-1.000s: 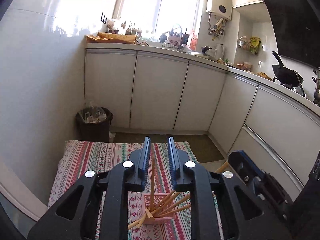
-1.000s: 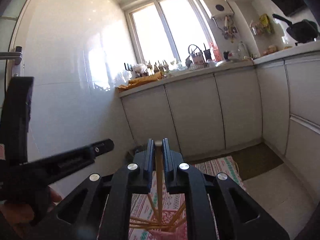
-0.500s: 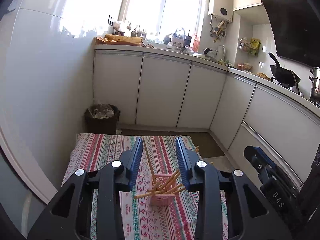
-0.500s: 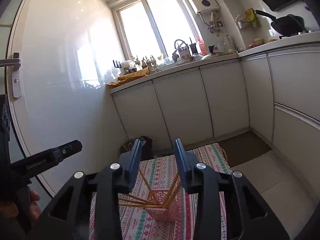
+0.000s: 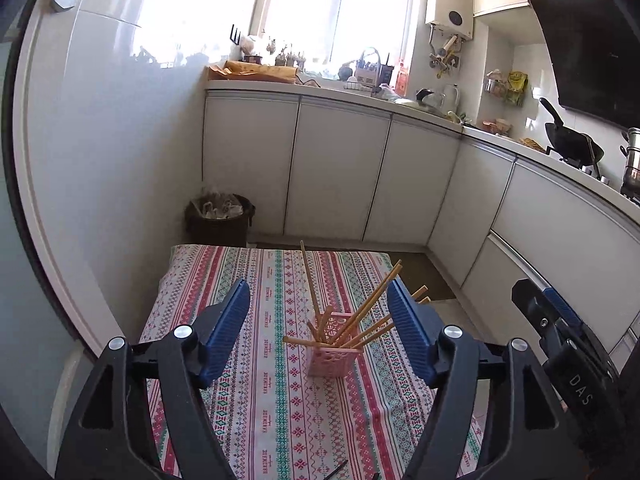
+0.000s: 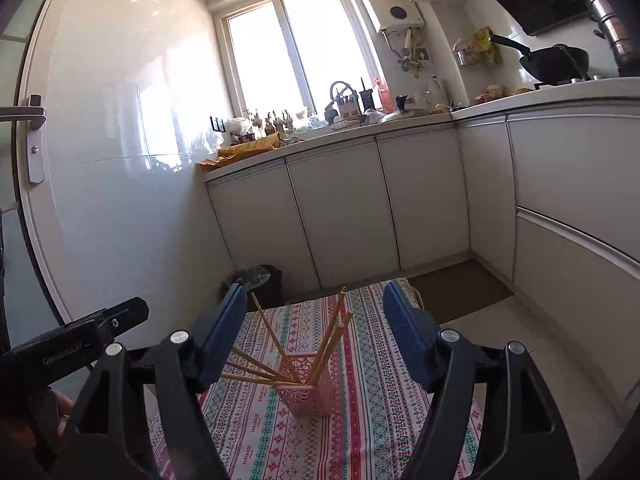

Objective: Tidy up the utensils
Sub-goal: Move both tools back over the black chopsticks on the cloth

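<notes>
White kitchen — patterned tablecloth point(image 5: 276, 412), chopsticks point(image 5: 310, 288).

Thin dark stick-like object point(image 5: 335, 470) on striped tablecloth point(image 5: 256, 400): cut off by bottom edge, type unclear. Windowsill clutter point(image 6: 276, 118) too small to ID.

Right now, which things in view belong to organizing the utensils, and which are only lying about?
Belong to the job:
wooden chopsticks
pink holder basket
left gripper
right gripper

Lying about:
trash bin
black wok
kettle
</notes>
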### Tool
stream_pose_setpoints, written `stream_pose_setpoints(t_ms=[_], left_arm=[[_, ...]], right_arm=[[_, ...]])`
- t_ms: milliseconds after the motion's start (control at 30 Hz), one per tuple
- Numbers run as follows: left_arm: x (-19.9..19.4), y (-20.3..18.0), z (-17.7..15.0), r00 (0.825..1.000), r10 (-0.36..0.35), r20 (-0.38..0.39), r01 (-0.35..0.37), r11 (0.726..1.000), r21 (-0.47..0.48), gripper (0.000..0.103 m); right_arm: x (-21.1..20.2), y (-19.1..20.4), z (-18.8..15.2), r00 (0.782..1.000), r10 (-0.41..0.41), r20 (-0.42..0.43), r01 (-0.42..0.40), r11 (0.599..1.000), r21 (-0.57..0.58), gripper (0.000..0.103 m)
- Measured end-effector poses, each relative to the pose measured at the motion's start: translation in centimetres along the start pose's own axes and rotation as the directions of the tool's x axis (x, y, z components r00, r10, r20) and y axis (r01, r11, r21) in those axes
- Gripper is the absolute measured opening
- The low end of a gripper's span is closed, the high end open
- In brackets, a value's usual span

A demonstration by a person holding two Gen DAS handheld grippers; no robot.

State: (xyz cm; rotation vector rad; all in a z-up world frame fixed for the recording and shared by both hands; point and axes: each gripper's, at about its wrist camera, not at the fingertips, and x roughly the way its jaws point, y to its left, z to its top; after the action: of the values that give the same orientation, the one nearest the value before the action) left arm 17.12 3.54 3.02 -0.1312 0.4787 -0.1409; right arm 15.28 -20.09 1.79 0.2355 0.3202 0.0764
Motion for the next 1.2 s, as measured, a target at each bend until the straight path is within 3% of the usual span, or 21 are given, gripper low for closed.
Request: stream_pose_setpoints(t_ms=[333,467,600,767,833,967,1200], left_arm=[[-0.7,-0.6,-2.8,0.998,0.025,-0.054,-0.023,0.999,0.023,0.095],[1.0,-0.3,-4.7,0.983,0.035,-0.177,-0.029,0.999,0.039,0.096],[4.4,-0.4,-8.5,0.93,0.053,-0.363,-0.014,0.994,0.111,0.096],[8.8,-1.6,-14.3,0.814,0.105,-0.571,0.044,0.97,0.24,0.096],[9.7,-2.1,-15.7,0.777,0.131,-0.615,0.06,0.958,0.28,0.096],[10.8,-2.8,-17.5,0.724,0.17,-0.669,0.086,0.939,0.332,0.096],[13.2,-3.5,-20.3,0.645,0.207,-0.736,0.122,0.923,0.366,0.096]], right_arm=[[-1.1,-1.1,-1.4,0.995,-0.083,-0.057,0.084,0.996,0.017,0.096],[-1.5,-2.9,-3.5,0.973,-0.188,-0.132,0.191,0.981,0.013,0.096],[-1.6,-5.0,-7.4,0.929,-0.257,-0.268,0.253,0.966,-0.05,0.096],[-0.9,-5.8,-11.6,0.845,-0.246,-0.475,0.224,0.969,-0.104,0.096],[-0.9,-5.8,-12.9,0.815,-0.25,-0.523,0.216,0.968,-0.127,0.096],[-0.9,-6.0,-15.1,0.756,-0.244,-0.608,0.21,0.969,-0.129,0.096],[-0.7,-6.2,-17.1,0.692,-0.238,-0.681,0.177,0.971,-0.16,0.096]])
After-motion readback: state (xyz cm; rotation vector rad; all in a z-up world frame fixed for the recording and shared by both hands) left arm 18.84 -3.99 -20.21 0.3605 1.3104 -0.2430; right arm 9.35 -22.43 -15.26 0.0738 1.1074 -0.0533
